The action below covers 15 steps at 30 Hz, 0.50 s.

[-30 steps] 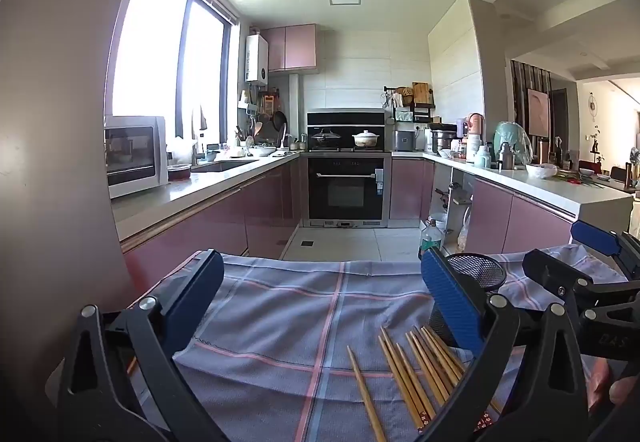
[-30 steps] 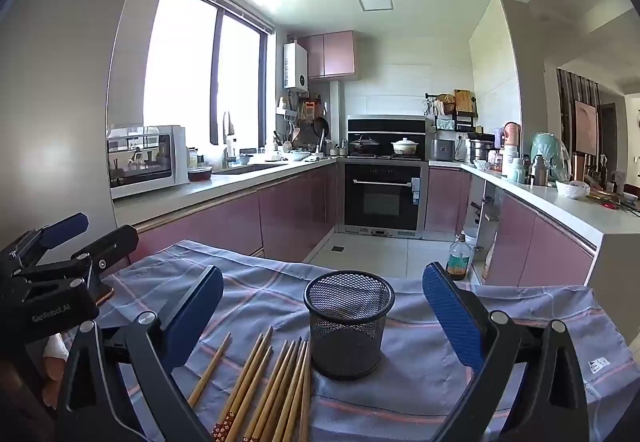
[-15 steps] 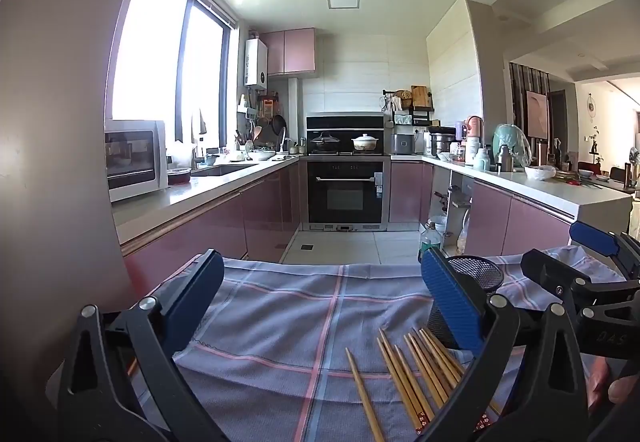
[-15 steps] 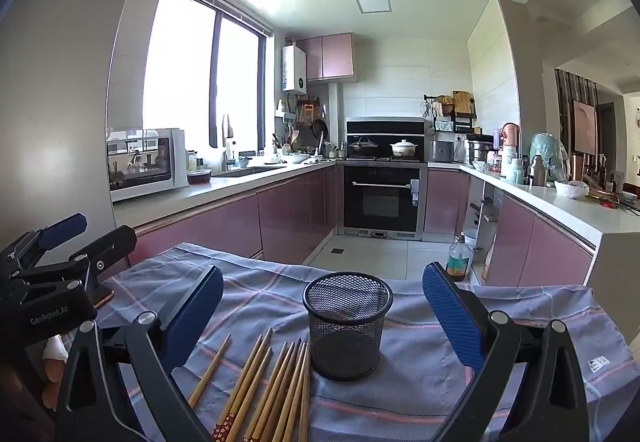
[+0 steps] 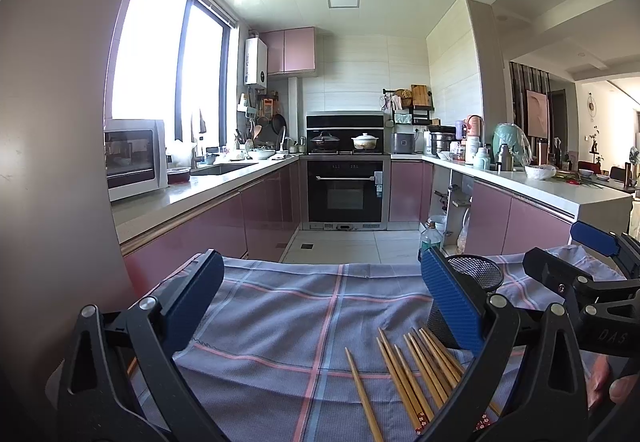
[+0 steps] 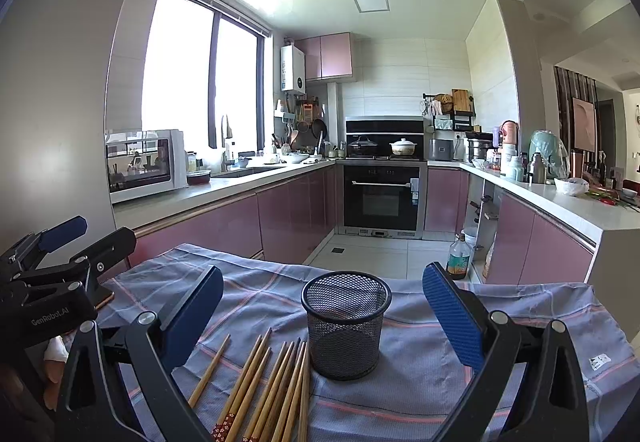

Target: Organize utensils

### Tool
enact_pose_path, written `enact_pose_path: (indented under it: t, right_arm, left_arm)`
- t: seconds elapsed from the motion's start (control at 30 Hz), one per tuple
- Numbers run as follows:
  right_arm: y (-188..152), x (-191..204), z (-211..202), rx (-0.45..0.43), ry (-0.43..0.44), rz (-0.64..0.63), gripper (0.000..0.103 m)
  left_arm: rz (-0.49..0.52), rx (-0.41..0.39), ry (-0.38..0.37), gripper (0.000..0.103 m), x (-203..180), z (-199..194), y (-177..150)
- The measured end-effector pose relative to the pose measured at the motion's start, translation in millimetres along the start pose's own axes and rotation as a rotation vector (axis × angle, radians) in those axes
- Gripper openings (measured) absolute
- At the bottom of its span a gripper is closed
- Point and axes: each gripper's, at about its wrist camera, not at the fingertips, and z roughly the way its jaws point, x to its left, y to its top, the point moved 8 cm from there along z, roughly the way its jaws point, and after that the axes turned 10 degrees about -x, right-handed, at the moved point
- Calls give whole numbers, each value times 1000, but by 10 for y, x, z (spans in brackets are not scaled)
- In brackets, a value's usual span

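Several wooden chopsticks (image 6: 264,382) lie side by side on a blue-grey checked cloth (image 6: 420,382), just left of an upright black mesh cup (image 6: 346,322). My right gripper (image 6: 320,316) is open and empty, above the cloth, its fingers to either side of the cup. In the left wrist view the chopsticks (image 5: 412,374) lie low and right, the cup (image 5: 476,282) partly behind my finger. My left gripper (image 5: 320,304) is open and empty over bare cloth (image 5: 280,322), left of the chopsticks. Each gripper shows at the edge of the other's view.
The cloth-covered table (image 6: 248,266) ends at a far edge, with kitchen floor beyond. A plastic bottle (image 6: 458,258) stands on the floor by the right counter. Pink cabinets, an oven (image 6: 382,198) and a microwave (image 6: 144,164) are further back.
Both views have tilted down very slightly; the grippers hover nearly still. Nothing on the cloth has moved.
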Motion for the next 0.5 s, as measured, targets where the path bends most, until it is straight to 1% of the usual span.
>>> enact_pose_path:
  t: [0.5]
  right_arm:
    - [-17,-5,6,0,1,6,97]
  left_arm:
    - [4,5,0,97,-13,28,-47]
